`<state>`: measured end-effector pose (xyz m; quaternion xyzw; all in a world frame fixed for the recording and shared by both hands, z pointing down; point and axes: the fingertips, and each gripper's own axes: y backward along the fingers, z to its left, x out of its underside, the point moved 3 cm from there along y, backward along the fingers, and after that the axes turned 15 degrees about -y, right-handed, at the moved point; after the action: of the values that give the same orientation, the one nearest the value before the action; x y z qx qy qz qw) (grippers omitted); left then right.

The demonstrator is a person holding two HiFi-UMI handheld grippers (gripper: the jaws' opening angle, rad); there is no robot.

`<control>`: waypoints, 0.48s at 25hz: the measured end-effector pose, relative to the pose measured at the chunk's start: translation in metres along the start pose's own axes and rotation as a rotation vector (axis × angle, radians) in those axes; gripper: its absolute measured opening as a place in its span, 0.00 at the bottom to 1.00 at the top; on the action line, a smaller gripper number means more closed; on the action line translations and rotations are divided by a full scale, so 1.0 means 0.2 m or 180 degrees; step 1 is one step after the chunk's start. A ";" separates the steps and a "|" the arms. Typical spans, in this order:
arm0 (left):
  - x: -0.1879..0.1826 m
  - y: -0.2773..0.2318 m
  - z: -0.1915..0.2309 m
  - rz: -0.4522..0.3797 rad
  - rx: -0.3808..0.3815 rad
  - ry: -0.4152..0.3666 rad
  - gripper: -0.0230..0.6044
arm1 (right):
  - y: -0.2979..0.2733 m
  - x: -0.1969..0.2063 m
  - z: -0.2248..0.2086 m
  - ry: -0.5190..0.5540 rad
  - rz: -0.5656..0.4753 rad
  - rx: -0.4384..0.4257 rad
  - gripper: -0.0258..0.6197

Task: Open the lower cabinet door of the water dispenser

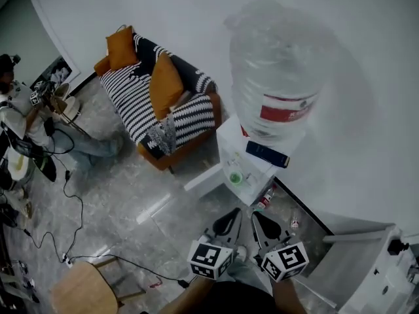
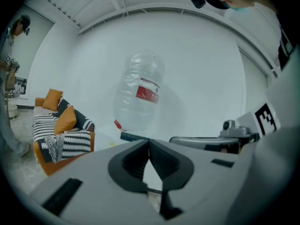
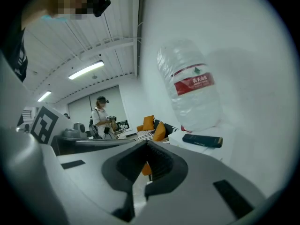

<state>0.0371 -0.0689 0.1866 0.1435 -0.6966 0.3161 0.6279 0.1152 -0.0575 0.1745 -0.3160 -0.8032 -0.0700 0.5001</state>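
A striped armchair (image 1: 141,103) with orange cushions stands at the left on the floor (image 1: 118,195). Right of it is what may be the lower cabinet door (image 1: 203,179), a white panel jutting from the foot of the water dispenser (image 1: 252,169); the steep view leaves that unsure. Below, apart from the dispenser, the left gripper (image 1: 230,221) has its fingers pressed together on nothing. The right gripper (image 1: 260,222), just beside it, is the same. A clear bottle (image 1: 278,70) tops the dispenser, with a dark book (image 1: 267,154) lying at its base.
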 end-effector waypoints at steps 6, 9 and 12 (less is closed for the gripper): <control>-0.25 -0.04 0.00 -0.0210 -0.0006 -0.0137 0.05 | 0.11 -0.29 0.00 0.0065 -0.0434 0.0027 0.06; -0.37 -0.04 -0.04 -0.0346 0.0021 -0.0218 0.05 | 0.17 -0.40 0.04 0.0168 -0.0600 0.0070 0.06; -0.51 -0.06 -0.06 -0.0522 0.0033 -0.0329 0.05 | 0.20 -0.50 0.04 0.0343 -0.0798 0.0186 0.06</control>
<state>0.0711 -0.0908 0.0922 0.2193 -0.7123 0.2594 0.6142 0.1627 -0.0672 0.0774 -0.1942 -0.8101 -0.1254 0.5388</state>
